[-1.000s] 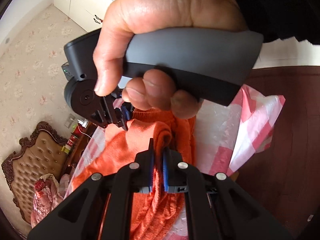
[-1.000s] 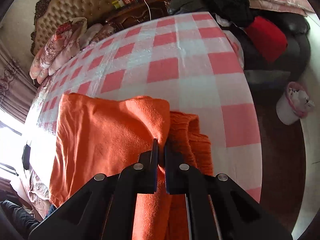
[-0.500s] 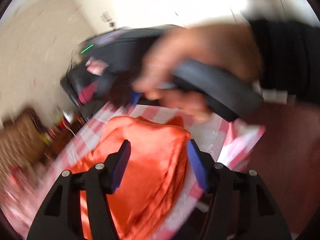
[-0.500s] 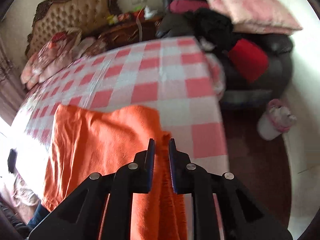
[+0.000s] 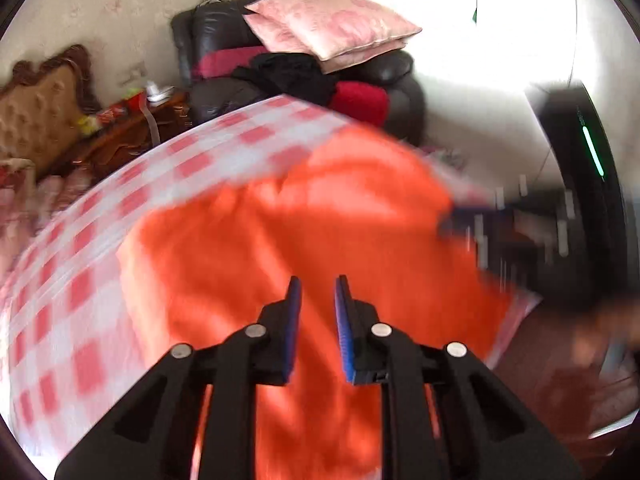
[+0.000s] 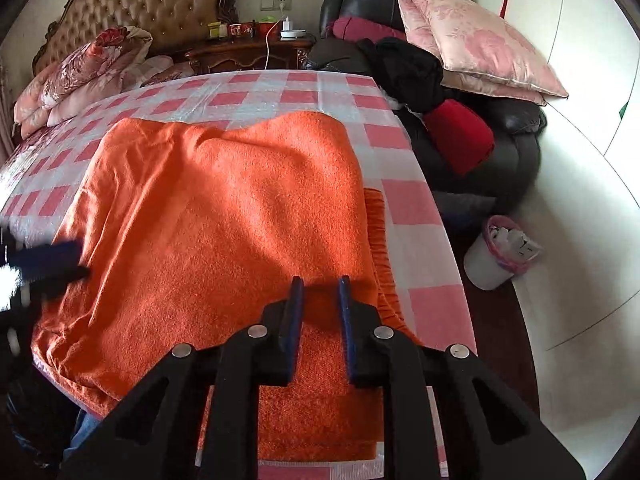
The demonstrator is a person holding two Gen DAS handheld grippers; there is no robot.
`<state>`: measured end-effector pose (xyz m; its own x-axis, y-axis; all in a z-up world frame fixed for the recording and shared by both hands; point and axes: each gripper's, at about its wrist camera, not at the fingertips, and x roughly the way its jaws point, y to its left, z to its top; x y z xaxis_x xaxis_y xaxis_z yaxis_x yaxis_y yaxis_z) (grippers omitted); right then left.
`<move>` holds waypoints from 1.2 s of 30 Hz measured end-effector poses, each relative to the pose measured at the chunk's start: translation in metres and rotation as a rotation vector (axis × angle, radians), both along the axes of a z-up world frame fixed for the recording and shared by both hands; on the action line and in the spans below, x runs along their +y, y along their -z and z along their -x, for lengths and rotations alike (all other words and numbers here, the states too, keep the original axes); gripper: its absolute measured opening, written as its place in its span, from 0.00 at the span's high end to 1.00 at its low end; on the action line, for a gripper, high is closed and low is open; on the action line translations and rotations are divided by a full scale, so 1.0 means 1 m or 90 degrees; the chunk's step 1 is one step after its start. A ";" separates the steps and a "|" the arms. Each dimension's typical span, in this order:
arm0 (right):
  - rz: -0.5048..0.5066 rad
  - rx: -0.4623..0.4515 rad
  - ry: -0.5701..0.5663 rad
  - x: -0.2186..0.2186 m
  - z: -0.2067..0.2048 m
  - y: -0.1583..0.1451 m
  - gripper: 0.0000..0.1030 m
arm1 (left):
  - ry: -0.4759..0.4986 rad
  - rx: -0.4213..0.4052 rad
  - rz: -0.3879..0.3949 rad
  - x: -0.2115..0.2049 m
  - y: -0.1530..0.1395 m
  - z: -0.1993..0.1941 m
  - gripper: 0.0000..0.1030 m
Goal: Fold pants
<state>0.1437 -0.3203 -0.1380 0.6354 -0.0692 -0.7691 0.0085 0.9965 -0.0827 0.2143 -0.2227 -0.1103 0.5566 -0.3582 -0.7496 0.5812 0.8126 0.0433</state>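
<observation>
Orange pants (image 6: 224, 208) lie folded on the table's pink-and-white checked cloth (image 6: 404, 200), the ribbed waistband (image 6: 378, 240) showing along their right edge. My right gripper (image 6: 320, 280) hovers over the near right part of the pants, jaws a little apart with nothing between them. The left wrist view is motion-blurred. There my left gripper (image 5: 318, 280) hangs above the pants (image 5: 280, 240) with its jaws closing on nothing. Each view catches the other gripper's blurred fingers (image 5: 468, 216) (image 6: 52, 256) beside the pants' edge.
A black leather armchair (image 6: 516, 148) right of the table carries pink pillows (image 6: 480, 44), dark clothes and a red cushion (image 6: 460, 140). A white bin (image 6: 492, 260) with a pink liner stands on the floor. Behind are a wooden nightstand (image 6: 248, 52) and a bed with tufted headboard (image 6: 148, 4).
Both grippers have let go of the folded pants edge and drawn back. The left one opened wide, swung aside and rolled, then narrowed. The pants now lie flat.
</observation>
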 end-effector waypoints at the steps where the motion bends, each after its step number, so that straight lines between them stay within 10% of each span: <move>1: 0.009 0.002 0.010 0.001 0.000 -0.001 0.81 | 0.005 0.019 0.006 -0.007 0.003 -0.020 0.77; 6: -0.019 -0.016 0.038 0.012 -0.007 -0.026 0.76 | -0.076 0.106 -0.019 -0.014 0.019 -0.101 0.68; 10: -0.038 0.006 0.025 0.023 -0.036 -0.032 0.76 | -0.163 0.034 -0.021 0.040 -0.012 -0.077 0.58; 14: -0.057 0.046 -0.004 0.038 -0.081 -0.029 0.75 | -0.227 0.160 -0.051 0.084 0.012 -0.031 0.60; 18: -0.020 0.078 -0.025 0.067 -0.117 -0.009 0.39 | -0.208 0.143 -0.121 0.080 0.020 -0.003 0.56; 21: 0.066 0.049 -0.047 0.084 -0.113 0.002 0.27 | -0.228 0.148 -0.142 0.093 0.023 0.000 0.38; 25: 0.060 0.044 -0.029 0.077 -0.116 0.002 0.23 | -0.267 0.138 -0.145 0.119 0.025 0.022 0.38; 32: 0.065 -0.021 0.085 0.020 -0.070 -0.035 0.21 | -0.283 0.070 -0.049 0.127 0.003 0.039 0.46; 36: 0.037 -0.039 0.014 0.029 -0.018 -0.044 0.21 | -0.221 0.057 -0.012 0.108 0.006 0.037 0.46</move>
<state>0.1613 -0.2914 -0.0940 0.6784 -0.1269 -0.7237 0.0374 0.9897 -0.1385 0.1772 -0.1151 -0.1167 0.5747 -0.1445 -0.8055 0.2727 0.9619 0.0220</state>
